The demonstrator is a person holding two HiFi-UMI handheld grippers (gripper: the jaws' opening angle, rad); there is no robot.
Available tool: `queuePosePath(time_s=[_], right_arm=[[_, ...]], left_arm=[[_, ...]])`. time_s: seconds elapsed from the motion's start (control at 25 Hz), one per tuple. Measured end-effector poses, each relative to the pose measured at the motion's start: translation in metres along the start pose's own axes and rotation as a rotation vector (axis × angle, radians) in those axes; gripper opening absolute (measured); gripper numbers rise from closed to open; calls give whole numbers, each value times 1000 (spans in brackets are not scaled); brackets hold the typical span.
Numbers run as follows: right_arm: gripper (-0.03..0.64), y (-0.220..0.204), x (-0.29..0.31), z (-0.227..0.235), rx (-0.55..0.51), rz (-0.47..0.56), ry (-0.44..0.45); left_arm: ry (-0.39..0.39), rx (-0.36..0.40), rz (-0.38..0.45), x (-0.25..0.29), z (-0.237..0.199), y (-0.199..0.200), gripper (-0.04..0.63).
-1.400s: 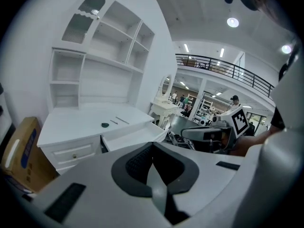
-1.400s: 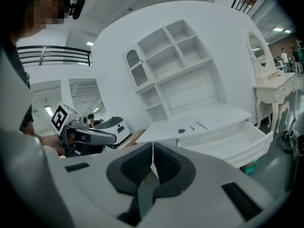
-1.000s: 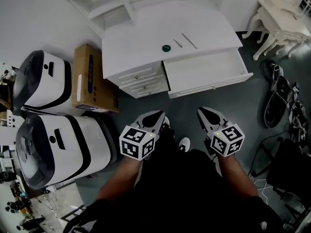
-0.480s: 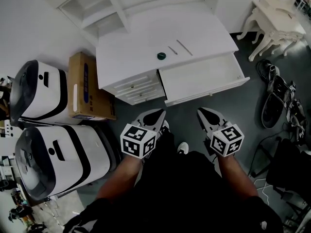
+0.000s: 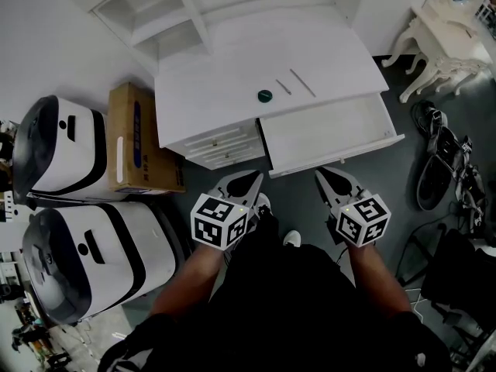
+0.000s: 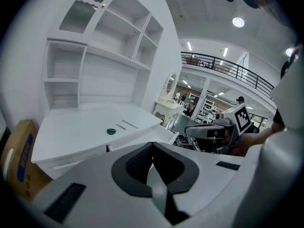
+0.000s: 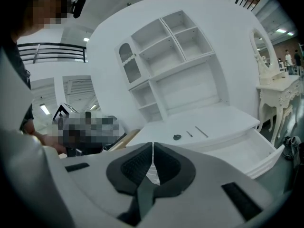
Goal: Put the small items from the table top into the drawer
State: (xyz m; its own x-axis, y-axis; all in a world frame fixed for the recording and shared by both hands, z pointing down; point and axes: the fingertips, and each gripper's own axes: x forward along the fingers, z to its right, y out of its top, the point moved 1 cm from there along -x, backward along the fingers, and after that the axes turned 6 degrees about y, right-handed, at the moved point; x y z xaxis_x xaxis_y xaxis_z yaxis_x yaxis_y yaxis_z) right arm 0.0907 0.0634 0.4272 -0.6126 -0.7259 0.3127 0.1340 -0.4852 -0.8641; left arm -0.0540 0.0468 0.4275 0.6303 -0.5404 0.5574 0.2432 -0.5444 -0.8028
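**A:** Head view first. What room is there?

**B:** Grey floor (image 5: 294,200) lies open between the furniture and both grippers. The drawer (image 5: 341,155) stands pulled out at 5 o'clock of the white worktop (image 5: 225,76), with its front rim just beyond the right gripper (image 5: 329,178). The left gripper (image 5: 243,181) sits at that one's 9 o'clock and faces the small closed drawers (image 5: 221,142). A cardboard box (image 5: 139,138) stands against the worktop's 9 o'clock side. An ornate white table (image 5: 434,45) stands well apart at 2 o'clock.

**A:** And the small items?

**B:** A round green disc (image 5: 265,95), a short rod (image 5: 284,87) and a long rod (image 5: 302,83) lie in a row near the front edge, above the drawer. The rods are thin, perhaps metal, but they are too small to tell.

**A:** Left gripper view?

**B:** The jaws are closed, ribbed dark pads pressed together in a smooth grey shell. The green disc (image 6: 111,131) lies at 11 o'clock beyond them. The cardboard box (image 6: 19,156) is cut off at the picture's 8 o'clock edge.

**A:** Right gripper view?

**B:** These jaws are also together, pad to pad. The disc and rods lie at 1 o'clock on the smooth top. The drawer (image 7: 237,151) reaches out at 3 o'clock, where the lens rim clips its corner. A shelf unit (image 7: 166,56) rises behind at 12 o'clock.
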Motion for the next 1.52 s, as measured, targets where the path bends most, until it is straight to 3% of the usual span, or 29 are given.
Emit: queuePosePath(time_s=[0.28,0.92,1.12,1.52], right_arm=[[28,4,31,12,9,-35,-15],[28,36,97,42,-31,-54,-115],[28,36,113,49,-33,-70,-140],[28,49,128,79,-38,-97,-133]], left_arm=[[-21,-26,-22,22,-26,7,5],[-89,6,-7,56,-92,45,4],[-82,40,-22,61,-111,41,5],[-61,17,-16,74,-115,42,4]])
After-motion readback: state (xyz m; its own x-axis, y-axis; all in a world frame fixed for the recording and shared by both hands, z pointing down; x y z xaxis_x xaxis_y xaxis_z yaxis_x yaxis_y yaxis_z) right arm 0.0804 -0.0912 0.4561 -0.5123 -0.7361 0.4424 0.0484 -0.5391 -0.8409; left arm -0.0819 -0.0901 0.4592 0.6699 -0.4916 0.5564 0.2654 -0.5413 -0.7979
